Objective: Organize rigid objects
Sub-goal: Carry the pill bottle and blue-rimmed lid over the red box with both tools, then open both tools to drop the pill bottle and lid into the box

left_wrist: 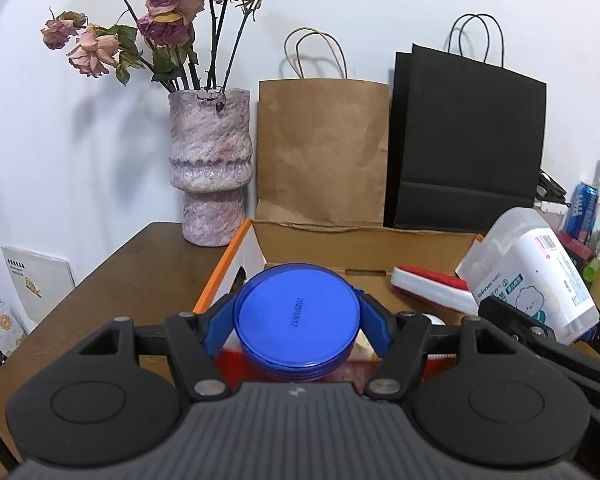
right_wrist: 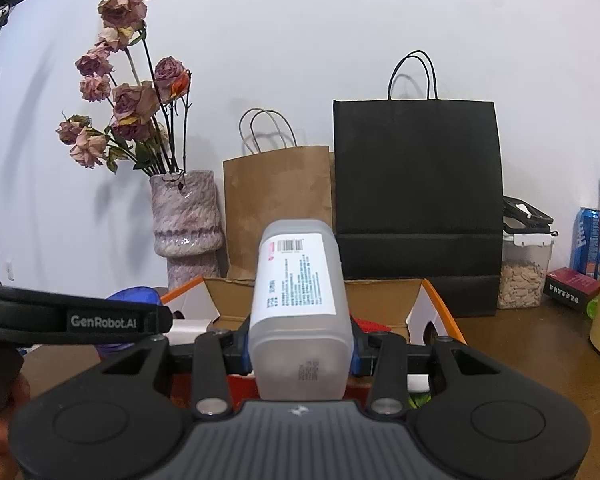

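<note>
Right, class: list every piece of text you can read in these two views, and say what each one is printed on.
"2025/10/17": blue lid, held in the left gripper.
"GenRobot.AI": left gripper's side, right-wrist view.
"winner": white bottle, held in the right gripper.
Bottle's back label and white card: too small.

I see far left: vase [left_wrist: 211, 168] of dried roses [left_wrist: 160, 20] | far middle: brown paper bag [left_wrist: 322, 152] against wall | beside it, right: black paper bag [left_wrist: 466, 148] | far right: blue can [right_wrist: 588, 240], jar of flakes [right_wrist: 524, 272]
</note>
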Demonstrator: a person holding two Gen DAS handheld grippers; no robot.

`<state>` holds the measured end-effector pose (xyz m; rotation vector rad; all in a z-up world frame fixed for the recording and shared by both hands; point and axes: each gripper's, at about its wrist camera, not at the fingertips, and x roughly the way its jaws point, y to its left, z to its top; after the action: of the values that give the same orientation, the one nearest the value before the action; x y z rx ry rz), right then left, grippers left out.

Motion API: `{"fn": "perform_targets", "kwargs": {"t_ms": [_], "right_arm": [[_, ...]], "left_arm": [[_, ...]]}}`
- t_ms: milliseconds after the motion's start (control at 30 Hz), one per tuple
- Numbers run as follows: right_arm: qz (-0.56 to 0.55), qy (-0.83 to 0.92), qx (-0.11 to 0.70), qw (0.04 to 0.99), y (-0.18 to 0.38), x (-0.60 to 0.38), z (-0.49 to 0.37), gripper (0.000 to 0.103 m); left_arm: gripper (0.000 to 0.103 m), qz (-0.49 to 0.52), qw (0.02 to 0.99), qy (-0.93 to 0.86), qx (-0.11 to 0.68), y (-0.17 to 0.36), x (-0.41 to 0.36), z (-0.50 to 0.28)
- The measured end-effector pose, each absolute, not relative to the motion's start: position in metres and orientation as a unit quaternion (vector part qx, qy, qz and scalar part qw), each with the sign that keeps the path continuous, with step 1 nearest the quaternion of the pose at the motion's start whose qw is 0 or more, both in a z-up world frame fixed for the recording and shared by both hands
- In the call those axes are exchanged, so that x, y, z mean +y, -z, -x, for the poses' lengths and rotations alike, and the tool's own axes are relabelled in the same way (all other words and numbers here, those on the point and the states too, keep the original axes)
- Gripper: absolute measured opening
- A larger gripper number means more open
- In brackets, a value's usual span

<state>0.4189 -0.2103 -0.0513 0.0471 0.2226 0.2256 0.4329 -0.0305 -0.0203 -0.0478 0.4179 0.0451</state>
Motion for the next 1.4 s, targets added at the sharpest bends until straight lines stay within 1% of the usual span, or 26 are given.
{"fn": "perform_targets", "kwargs": {"t_ms": [700, 1000, 1067, 1100, 1133, 1167, 1233, 1300, 1333, 1367, 1400], "right_arm": [[-0.016, -0.106, 0.100, 0.989, 0.047, -0.202, -0.493, 0.040], [-0.008, -0.100, 0.120, 0.988, 0.052, -0.203, -0.514, 0.040], [-0.005, -0.095, 0.128, 0.987, 0.054, -0.203, -0.515, 0.041], [-0.003, -0.091, 0.125, 0.988, 0.054, -0.203, -0.513, 0.043], [-0.003, -0.087, 0.123, 0.989, 0.054, -0.203, -0.512, 0.054], [-0.002, -0.083, 0.121, 0.989, 0.053, -0.203, -0.511, 0.072], [-0.001, -0.074, 0.109, 0.991, 0.051, -0.205, -0.508, 0.086], [-0.002, -0.067, 0.105, 0.992, 0.049, -0.207, -0.507, 0.092], [-0.003, -0.064, 0.106, 0.992, 0.049, -0.207, -0.507, 0.099], [-0.004, -0.062, 0.105, 0.993, 0.049, -0.208, -0.507, 0.103], [-0.004, -0.061, 0.103, 0.993, 0.049, -0.208, -0.507, 0.103]], "left_arm": [[0.068, 0.021, 0.979, -0.027, 0.200, 0.018, -0.030, -0.514], [0.068, 0.012, 0.977, -0.032, 0.212, 0.027, -0.027, -0.533], [0.074, 0.011, 0.976, -0.033, 0.215, 0.028, -0.027, -0.533], [0.084, 0.010, 0.976, -0.036, 0.215, 0.028, -0.027, -0.533], [0.091, 0.009, 0.976, -0.040, 0.214, 0.027, -0.026, -0.533], [0.092, 0.009, 0.976, -0.044, 0.211, 0.027, -0.026, -0.532], [0.103, 0.011, 0.977, -0.048, 0.207, 0.025, -0.025, -0.530], [0.103, 0.013, 0.978, -0.051, 0.202, 0.023, -0.023, -0.529], [0.103, 0.013, 0.978, -0.051, 0.201, 0.022, -0.022, -0.529], [0.103, 0.014, 0.978, -0.052, 0.200, 0.022, -0.021, -0.529], [0.103, 0.015, 0.978, -0.053, 0.199, 0.022, -0.021, -0.528]]}}
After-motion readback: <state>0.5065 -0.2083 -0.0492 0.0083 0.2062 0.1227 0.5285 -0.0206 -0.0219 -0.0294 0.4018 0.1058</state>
